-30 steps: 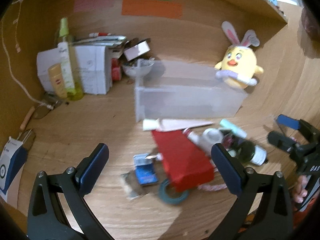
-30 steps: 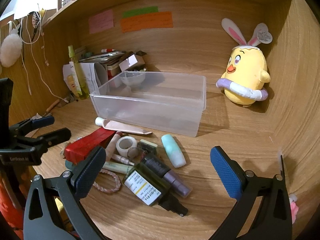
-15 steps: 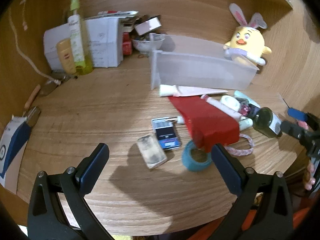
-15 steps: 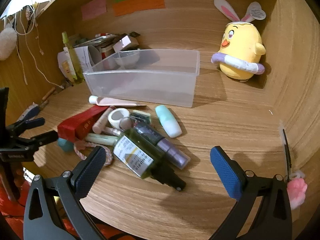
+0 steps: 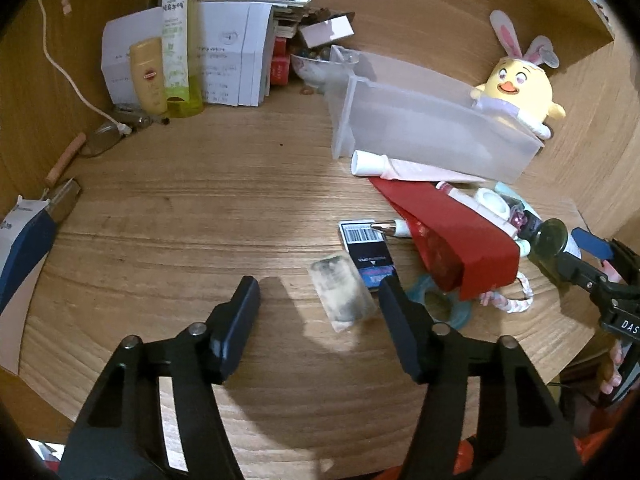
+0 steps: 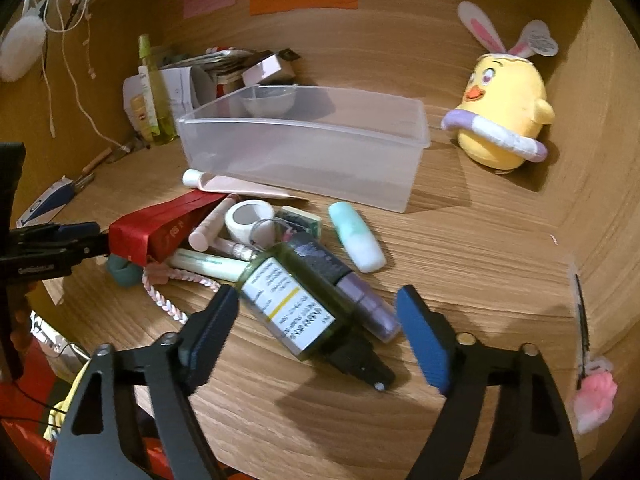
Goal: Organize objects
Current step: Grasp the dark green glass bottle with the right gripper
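In the left wrist view a small clear packet point(image 5: 342, 296) lies flat on the wooden desk between the fingers of my left gripper point(image 5: 318, 308). It sits nearer the right finger, the jaws are closing, and no pad presses on it. In the right wrist view a dark green bottle point(image 6: 296, 304) with a white label lies on its side between the fingers of my right gripper point(image 6: 316, 320). Those jaws are closing too, with gaps still showing. A purple tube point(image 6: 372, 304) lies against the bottle. The clear plastic bin point(image 6: 304, 148) stands behind the pile.
The pile also holds a red box point(image 5: 452, 232), a pink tube point(image 5: 416, 168), a barcoded black card point(image 5: 368, 252), a teal tape ring point(image 5: 436, 308), a mint tube point(image 6: 356, 240) and a white tape roll point(image 6: 248, 216). A yellow chick plush point(image 6: 504, 120) sits back right; bottles and papers point(image 5: 224, 60) stand back left.
Both grippers have sunk toward the desk and their jaws have narrowed. The left now straddles the clear packet, the right the green bottle.
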Demonstrator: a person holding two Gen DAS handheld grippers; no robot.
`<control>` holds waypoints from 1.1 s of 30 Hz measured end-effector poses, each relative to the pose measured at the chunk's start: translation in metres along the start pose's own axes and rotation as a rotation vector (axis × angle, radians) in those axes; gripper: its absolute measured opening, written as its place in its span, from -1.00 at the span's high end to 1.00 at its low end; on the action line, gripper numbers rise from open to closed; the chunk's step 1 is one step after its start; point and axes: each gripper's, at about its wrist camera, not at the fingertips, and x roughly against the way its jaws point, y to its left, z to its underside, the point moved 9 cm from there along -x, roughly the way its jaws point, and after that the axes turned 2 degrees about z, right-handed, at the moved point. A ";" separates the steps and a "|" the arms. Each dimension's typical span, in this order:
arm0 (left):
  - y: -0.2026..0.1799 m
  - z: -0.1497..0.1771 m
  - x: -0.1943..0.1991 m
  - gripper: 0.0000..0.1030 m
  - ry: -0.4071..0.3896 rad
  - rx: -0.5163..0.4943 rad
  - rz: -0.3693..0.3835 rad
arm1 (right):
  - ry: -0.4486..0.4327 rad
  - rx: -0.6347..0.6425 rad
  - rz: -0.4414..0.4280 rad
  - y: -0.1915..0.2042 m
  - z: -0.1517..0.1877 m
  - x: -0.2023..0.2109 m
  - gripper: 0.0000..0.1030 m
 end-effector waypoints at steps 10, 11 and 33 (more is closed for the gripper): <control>0.005 -0.003 -0.001 0.49 -0.005 0.008 0.019 | 0.001 0.035 0.003 0.007 0.000 -0.004 0.12; 0.006 -0.004 -0.001 0.49 -0.007 0.011 0.014 | 0.001 0.033 0.002 0.007 0.000 -0.004 0.16; -0.008 -0.051 0.025 0.55 -0.144 -0.003 0.026 | -0.121 -0.058 -0.032 -0.012 -0.044 0.022 0.26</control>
